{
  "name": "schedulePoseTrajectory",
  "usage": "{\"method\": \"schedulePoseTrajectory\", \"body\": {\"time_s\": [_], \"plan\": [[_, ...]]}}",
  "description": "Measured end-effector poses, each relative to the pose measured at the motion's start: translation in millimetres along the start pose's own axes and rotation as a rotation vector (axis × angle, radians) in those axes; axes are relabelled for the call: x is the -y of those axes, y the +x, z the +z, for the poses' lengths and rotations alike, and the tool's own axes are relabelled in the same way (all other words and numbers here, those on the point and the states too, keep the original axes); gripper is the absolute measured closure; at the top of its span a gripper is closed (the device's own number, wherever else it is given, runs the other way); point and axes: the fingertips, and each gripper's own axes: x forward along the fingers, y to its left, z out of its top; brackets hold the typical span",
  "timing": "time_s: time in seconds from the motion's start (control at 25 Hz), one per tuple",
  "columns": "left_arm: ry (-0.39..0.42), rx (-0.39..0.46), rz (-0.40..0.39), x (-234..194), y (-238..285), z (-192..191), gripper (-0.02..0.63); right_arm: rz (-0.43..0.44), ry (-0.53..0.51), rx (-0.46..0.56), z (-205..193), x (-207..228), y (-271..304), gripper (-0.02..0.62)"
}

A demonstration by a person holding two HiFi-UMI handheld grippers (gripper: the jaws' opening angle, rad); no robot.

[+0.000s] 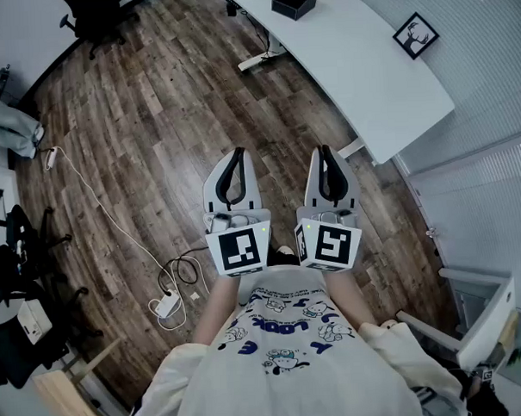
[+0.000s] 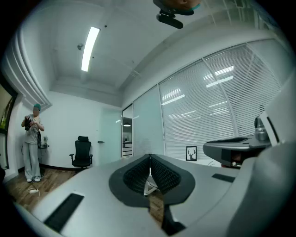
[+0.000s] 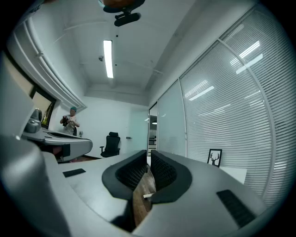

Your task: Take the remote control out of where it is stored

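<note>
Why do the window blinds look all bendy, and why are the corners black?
Left gripper view: a wide-angle lens bows the blinds and leaves dark rounded corners. Right gripper view: same bending, and the ceiling light glares white. Head view: the floor curves too, but looks sharp and evenly lit.
</note>
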Motion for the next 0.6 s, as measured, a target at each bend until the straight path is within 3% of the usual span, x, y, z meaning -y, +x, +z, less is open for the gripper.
{"method": "schedulePoseTrajectory", "body": {"time_s": [0.6], "plan": [[-0.003,0.020,-0.004,-2.8,13.8,2.3,0.588,0.016,-0.021,-0.017,-5.6,-5.1,13.6,0.548]]}}
